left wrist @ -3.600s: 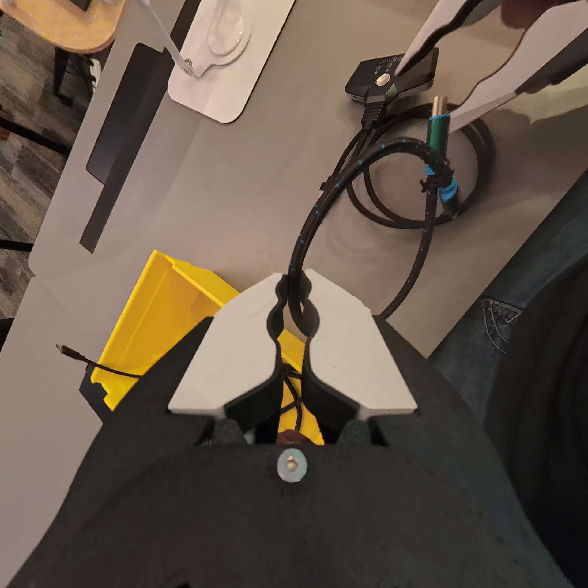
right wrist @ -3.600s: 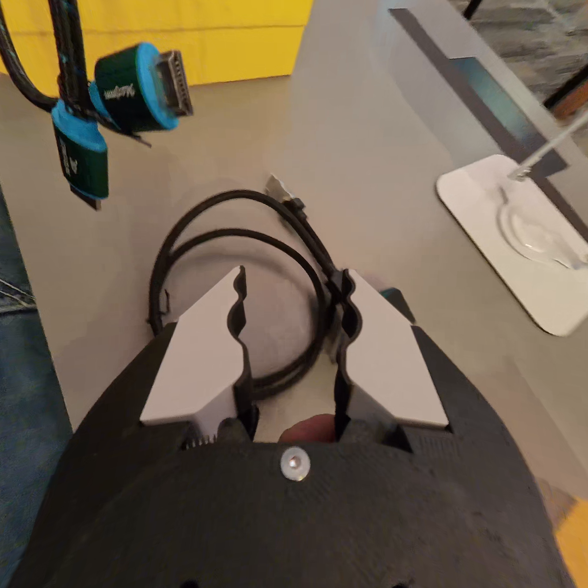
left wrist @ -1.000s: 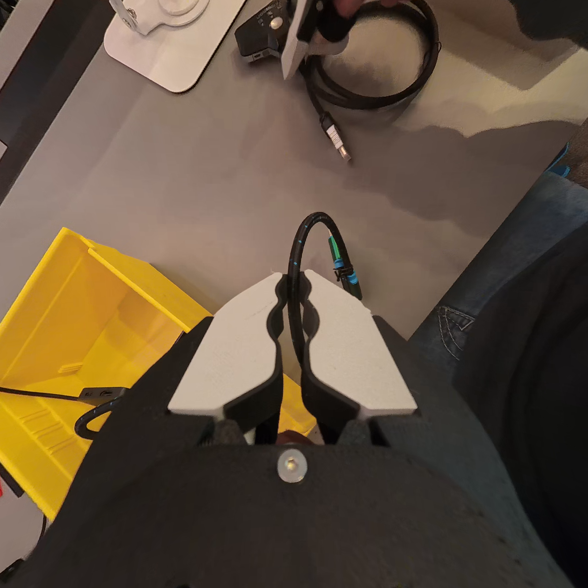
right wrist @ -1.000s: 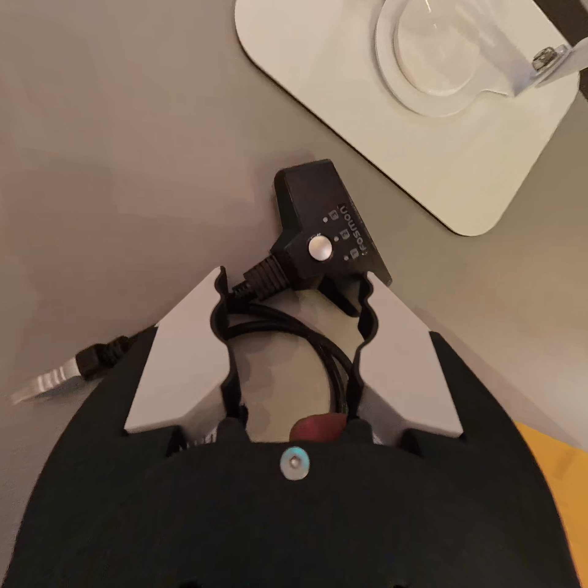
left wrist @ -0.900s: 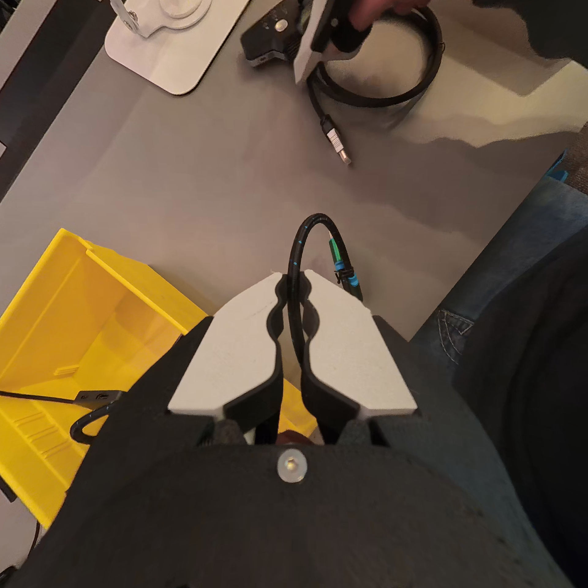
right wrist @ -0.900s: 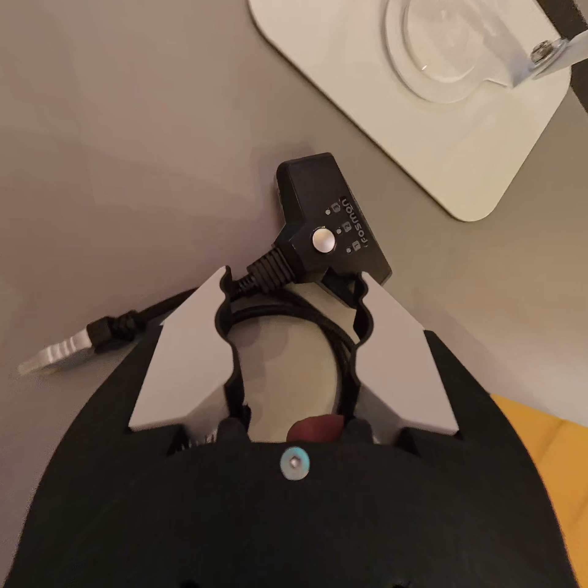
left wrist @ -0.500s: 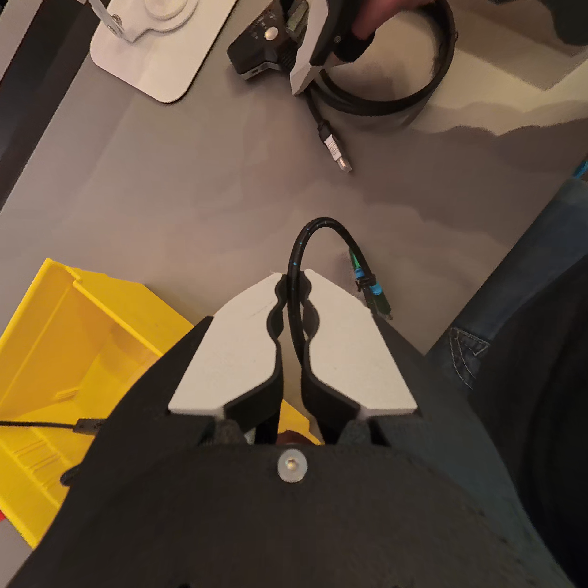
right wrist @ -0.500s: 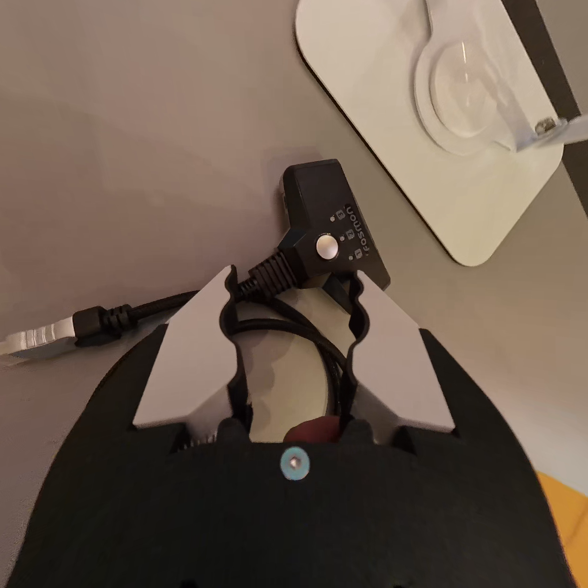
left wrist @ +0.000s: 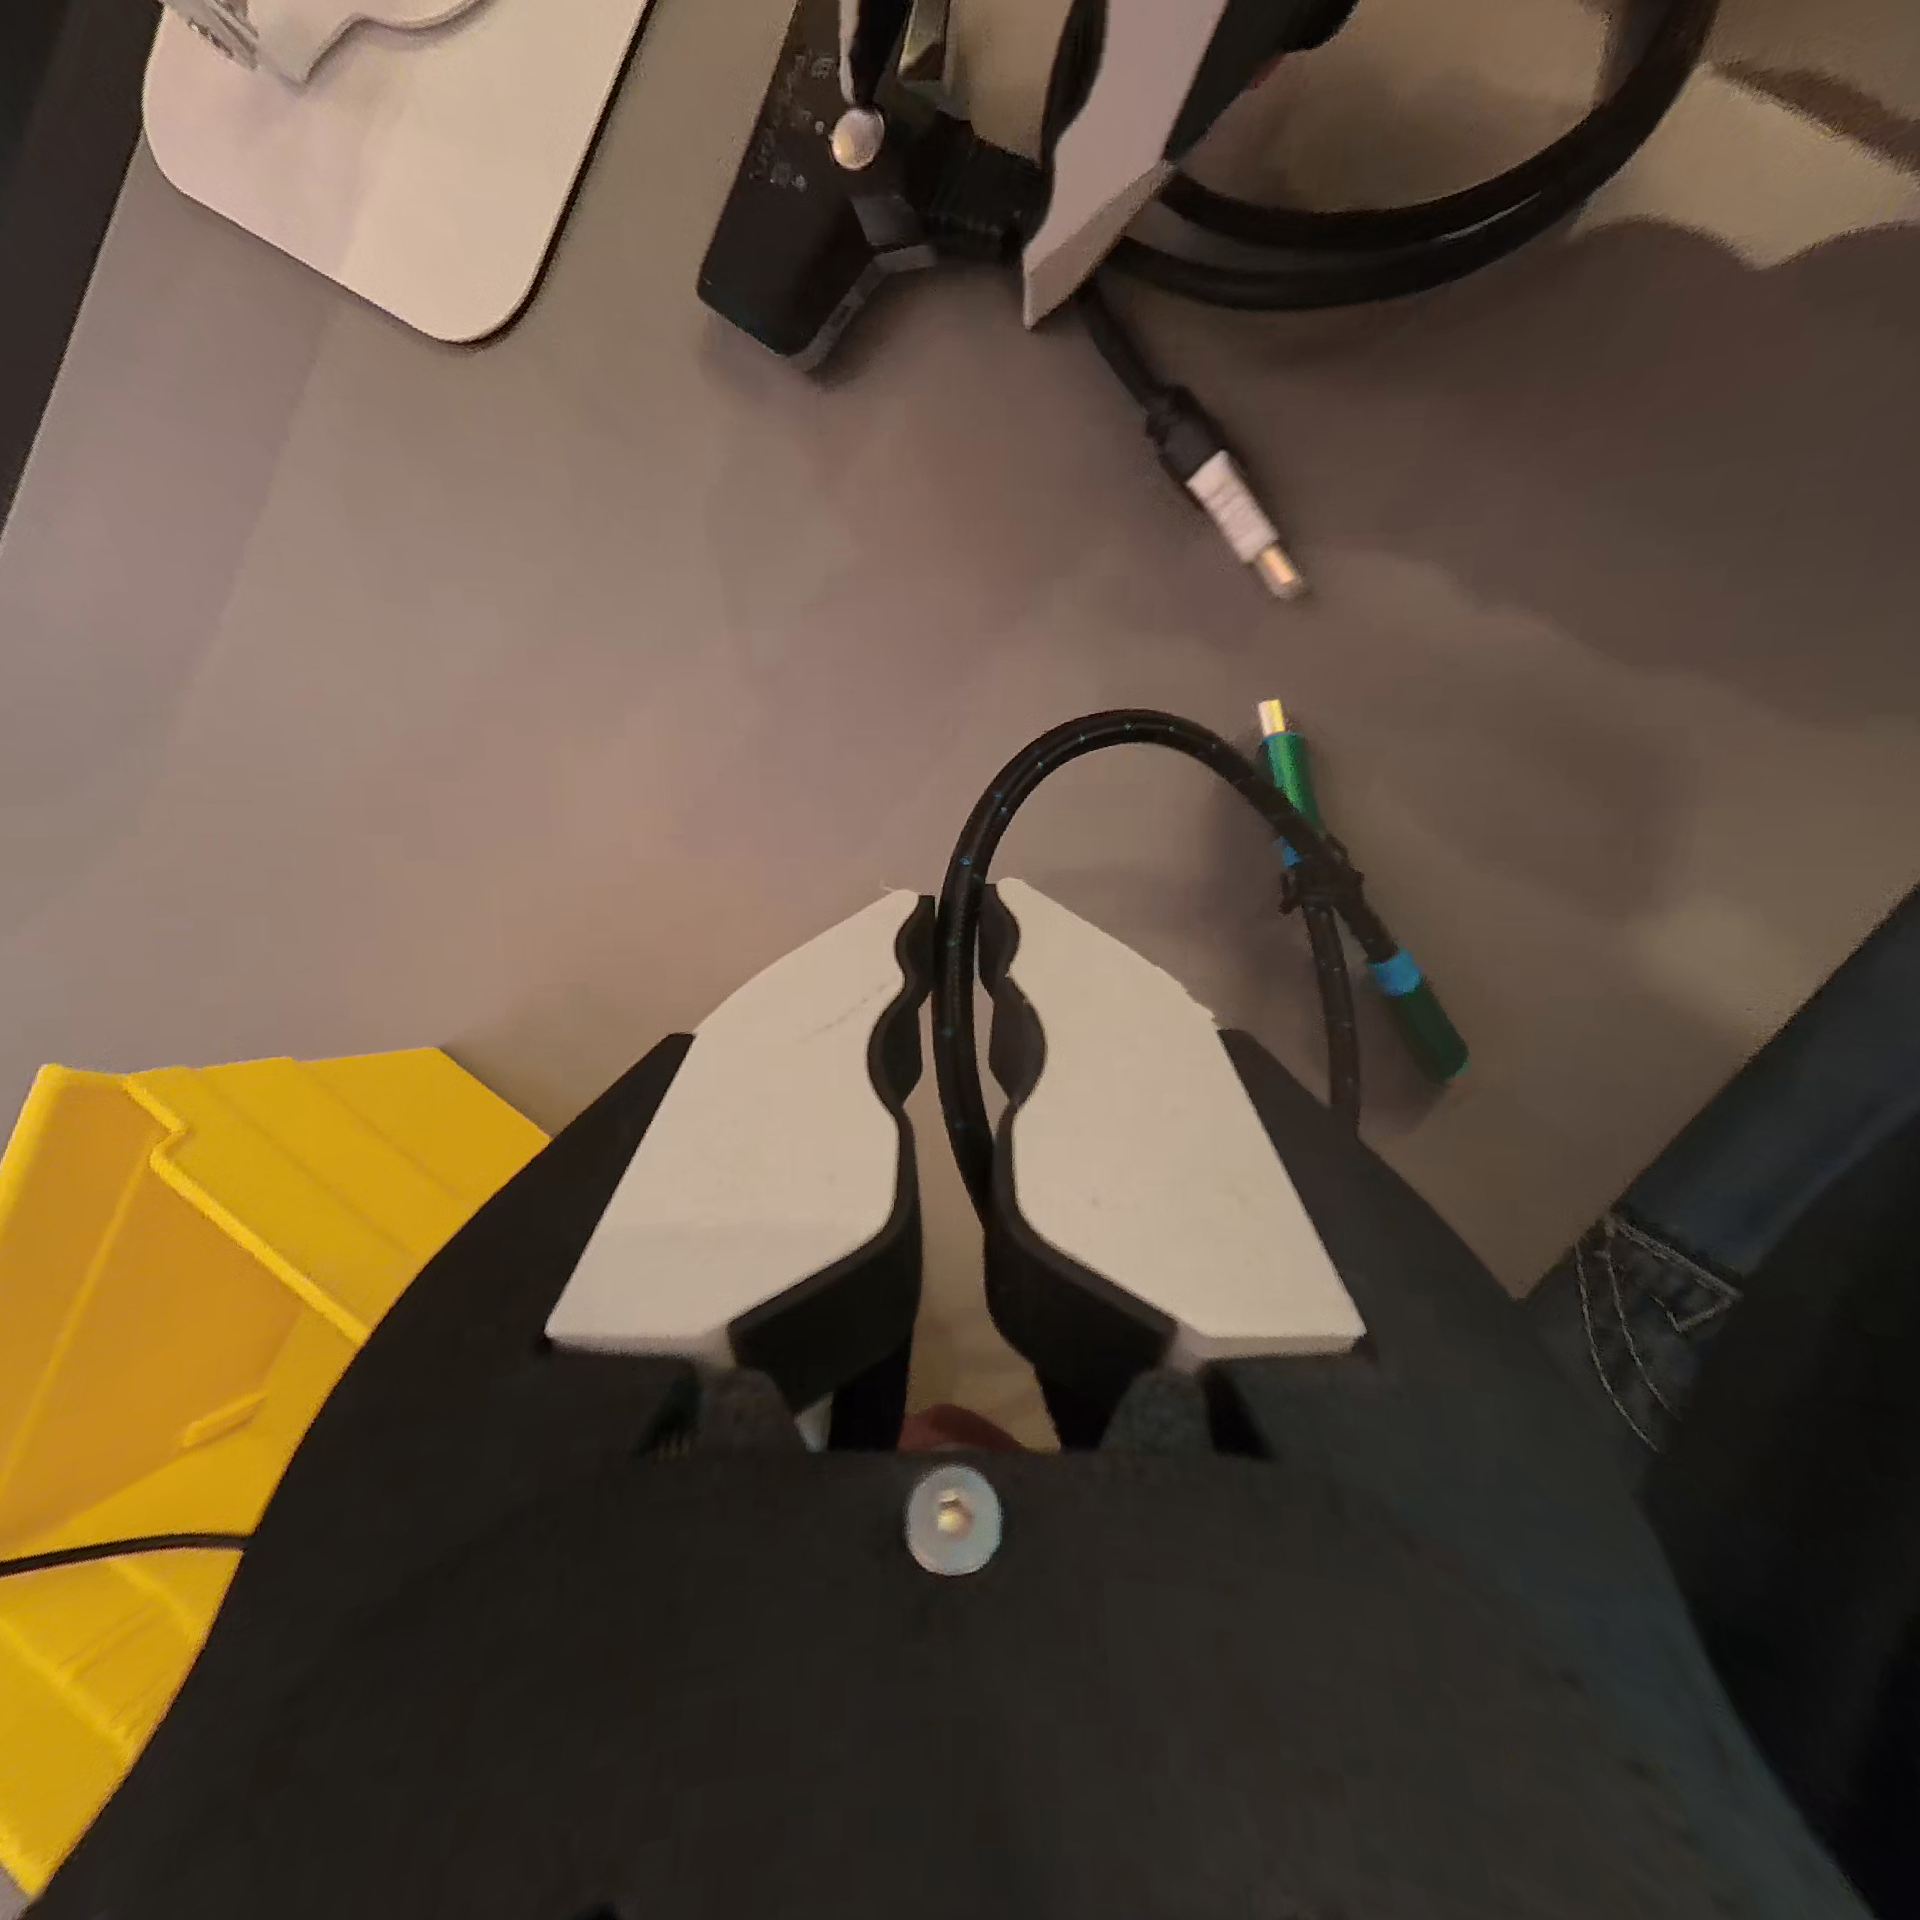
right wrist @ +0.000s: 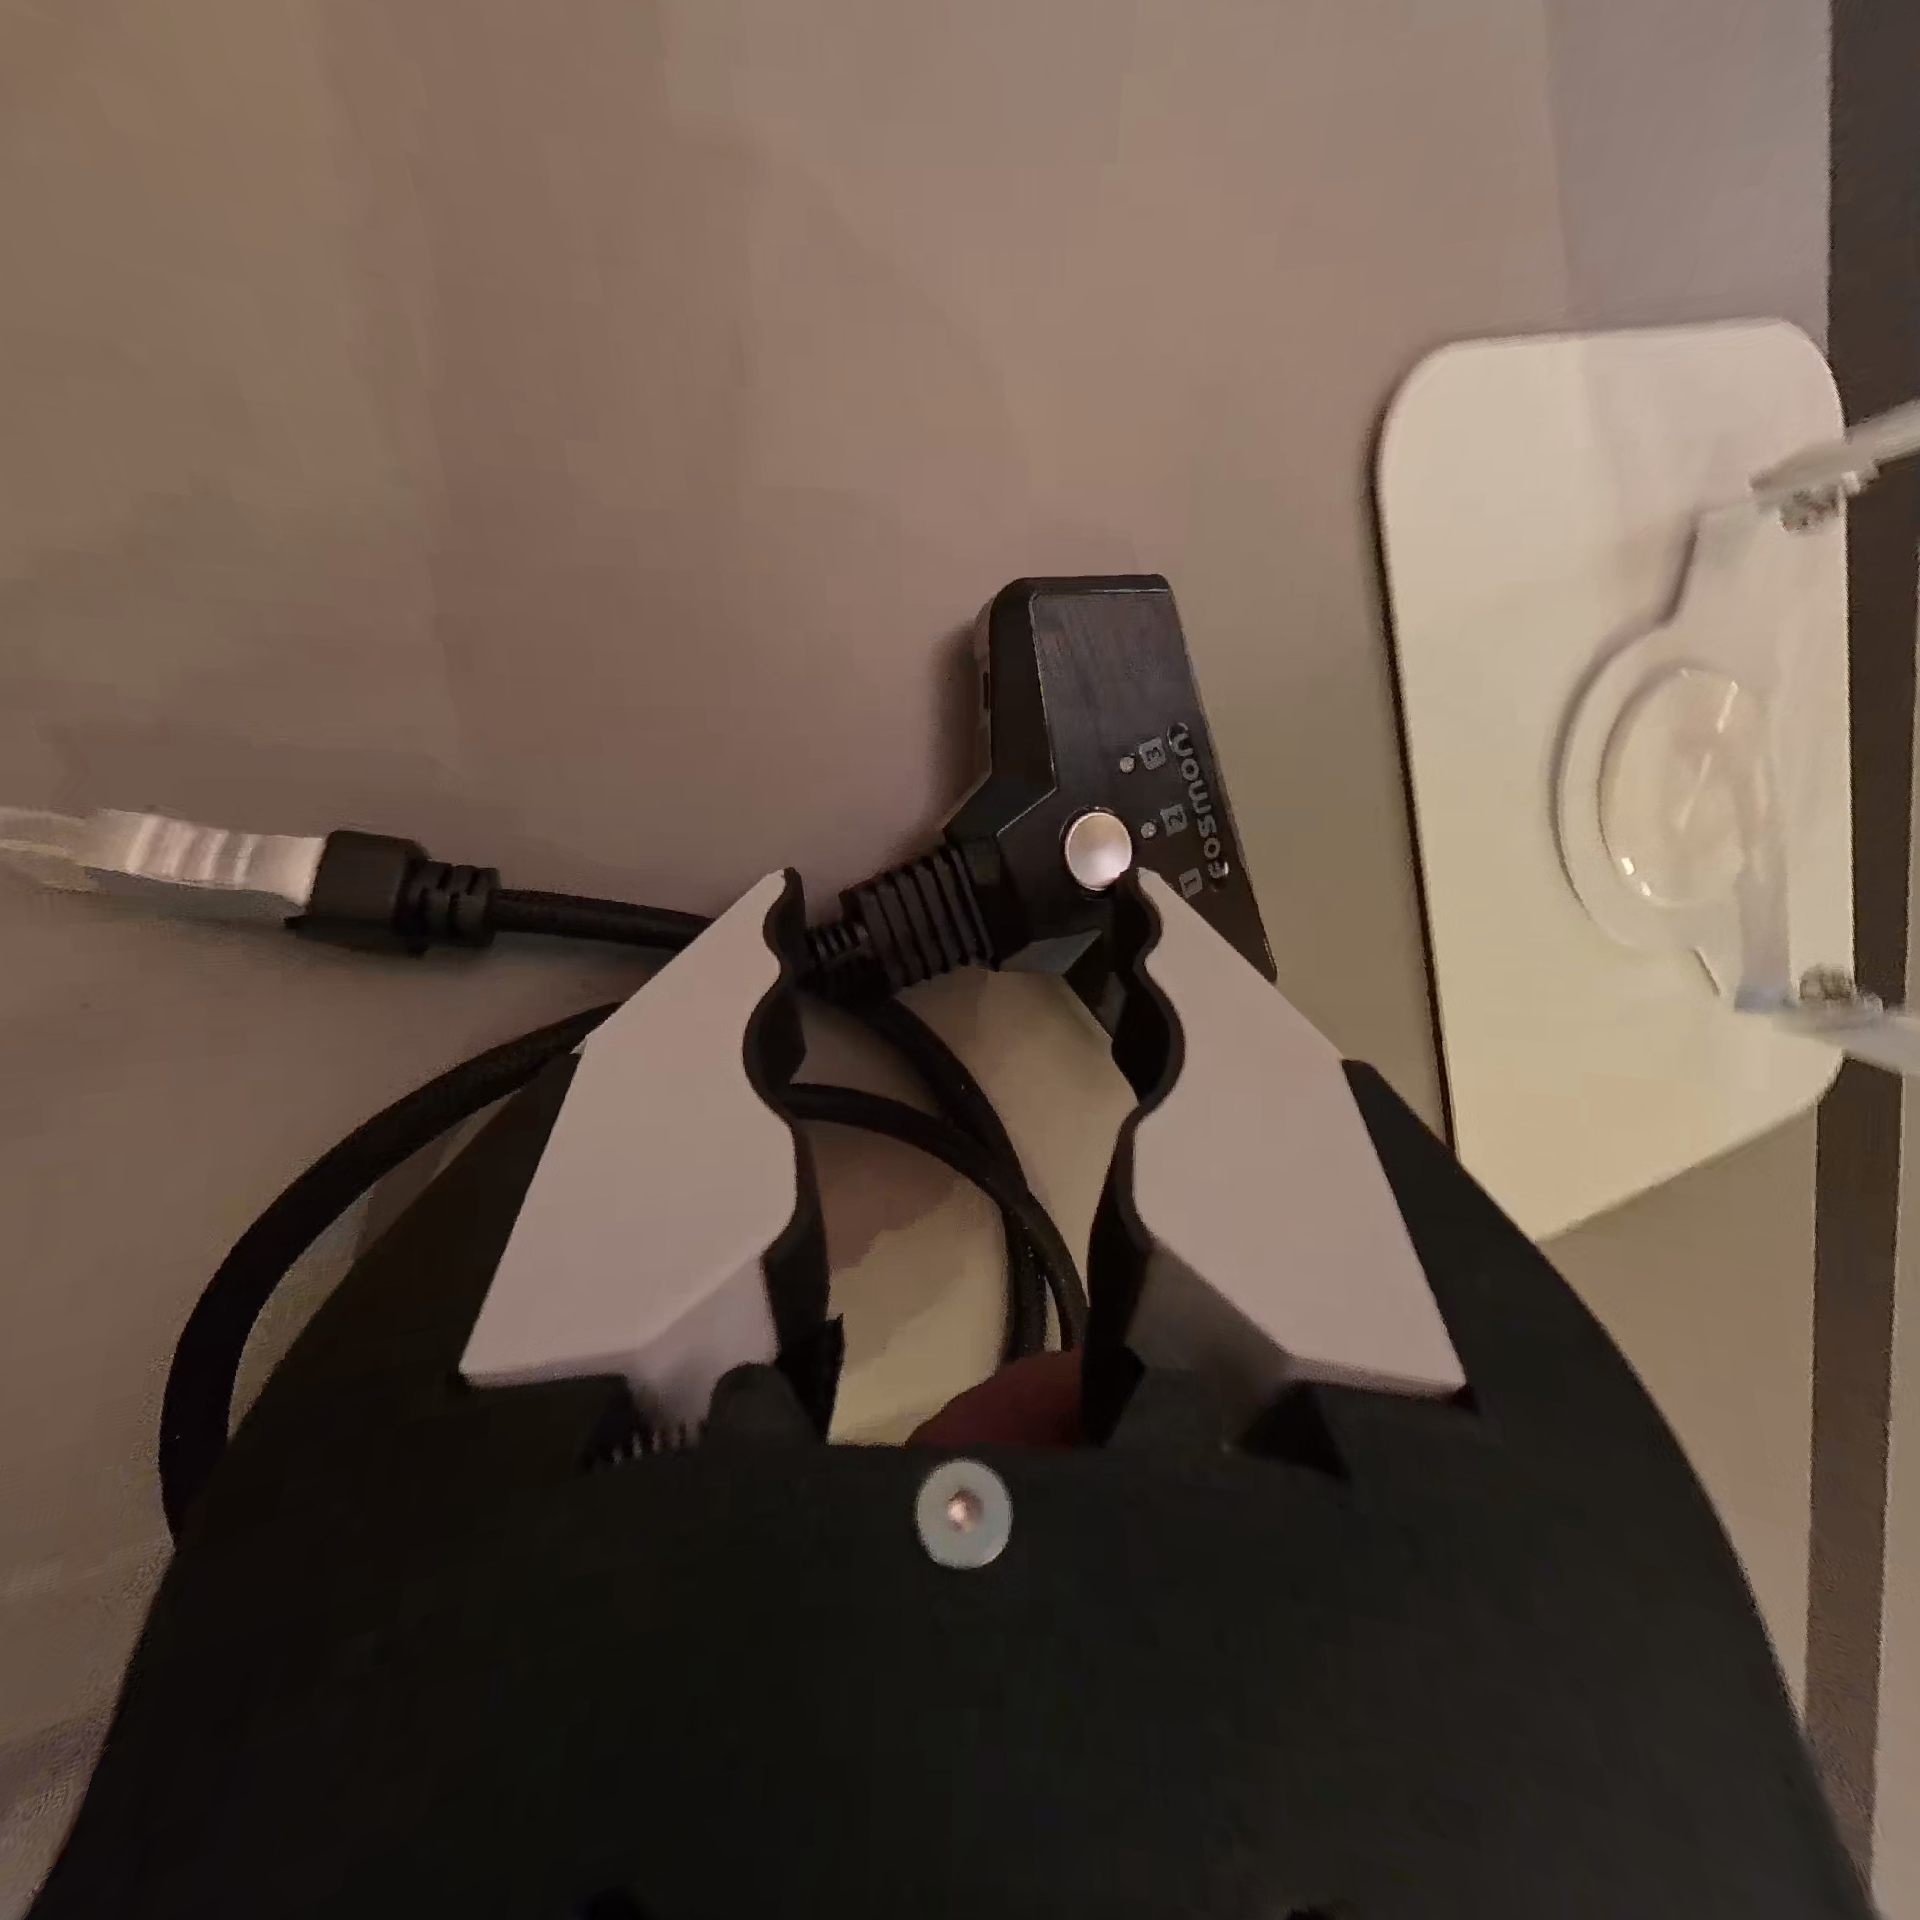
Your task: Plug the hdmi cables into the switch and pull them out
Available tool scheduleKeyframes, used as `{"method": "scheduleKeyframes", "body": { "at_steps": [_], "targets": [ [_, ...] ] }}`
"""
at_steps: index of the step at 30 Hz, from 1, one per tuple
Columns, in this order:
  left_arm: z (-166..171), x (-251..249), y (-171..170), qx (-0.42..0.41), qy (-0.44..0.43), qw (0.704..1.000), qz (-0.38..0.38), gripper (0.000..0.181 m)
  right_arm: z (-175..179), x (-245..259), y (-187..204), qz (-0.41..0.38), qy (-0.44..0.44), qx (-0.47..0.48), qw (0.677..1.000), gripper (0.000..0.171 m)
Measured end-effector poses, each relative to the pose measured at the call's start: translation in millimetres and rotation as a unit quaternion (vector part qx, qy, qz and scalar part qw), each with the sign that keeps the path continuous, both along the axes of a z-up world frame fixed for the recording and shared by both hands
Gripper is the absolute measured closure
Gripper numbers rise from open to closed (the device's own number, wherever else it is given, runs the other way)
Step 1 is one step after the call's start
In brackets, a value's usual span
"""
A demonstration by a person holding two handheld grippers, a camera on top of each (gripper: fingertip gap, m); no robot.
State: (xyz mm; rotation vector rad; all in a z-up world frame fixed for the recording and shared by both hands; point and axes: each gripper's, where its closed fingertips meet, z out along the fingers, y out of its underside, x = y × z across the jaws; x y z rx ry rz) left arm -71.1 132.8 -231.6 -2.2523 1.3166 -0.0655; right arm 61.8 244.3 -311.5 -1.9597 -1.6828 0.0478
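- The left gripper (left wrist: 958,904) is clamping a black braided HDMI cable (left wrist: 1091,732) between its two pale fingers, with the jaws pressed together on the cord.
- That cable is arching up out of the fingertips and bending over to the right, where its two green plugs (left wrist: 1288,769) are hanging bundled together by a tie, above the grey table (left wrist: 468,644).
- One green plug is pointing up and away with its metal tip showing; the other, with a blue band, is pointing down toward the table edge.
- The black HDMI switch (right wrist: 1117,748) is lying on the table just beside a white flat stand base (right wrist: 1496,1039), with its round silver button facing up.
- The right gripper (right wrist: 961,894) is standing with its jaws apart, straddling the ribbed strain relief where the switch's own lead leaves the body; the right fingertip is next to the button, though whether it is touching cannot be told.
- The switch's black lead (right wrist: 312,1174) is lying coiled in a loop under and around the right gripper, and its silver-ended plug (right wrist: 187,847) is resting flat on the table to the left.
- A yellow bin (left wrist: 156,1299) is sitting at the lower left of the left wrist view, partly hidden behind the left gripper's black body.
- A denim-clad leg (left wrist: 1766,1195) is showing past the table edge at the right.
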Motion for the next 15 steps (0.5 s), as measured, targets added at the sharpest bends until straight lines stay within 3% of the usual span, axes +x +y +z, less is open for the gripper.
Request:
{"method": "scheduleKeyframes", "body": {
  "at_steps": [5, 6, 7, 10, 12, 13, 15],
  "targets": [
    [-17, 1, 12, -0.015, -0.002, 0.999, 0.028, 0.174, 4, -17, -43, 0.139, 0.022, -0.026, 0.99, 0.116],
    [-22, 0, 14, -0.019, -0.002, 0.999, 0.036, 0.173, 7, -20, -53, 0.161, 0.029, -0.034, 0.986, 0.138],
    [-28, -1, 17, -0.021, 0.003, 0.999, 0.045, 0.173, 10, -21, -65, 0.185, 0.031, -0.052, 0.981, 0.171],
    [-49, 2, 17, -0.034, 0.024, 0.998, 0.05, 0.174, -7, -10, -87, 0.218, -0.02, -0.067, 0.973, 0.17],
    [-65, 0, 18, -0.035, 0.051, 0.997, 0.049, 0.175, -8, -3, -82, 0.182, -0.025, -0.052, 0.982, 0.162],
    [-71, 0, 17, -0.041, 0.053, 0.997, 0.05, 0.175, -6, 3, -76, 0.138, -0.031, -0.049, 0.989, 0.156],
    [-81, -2, 17, -0.053, 0.054, 0.996, 0.054, 0.175, 0, 10, -70, 0.046, -0.021, -0.067, 0.996, 0.122]
  ]
}}
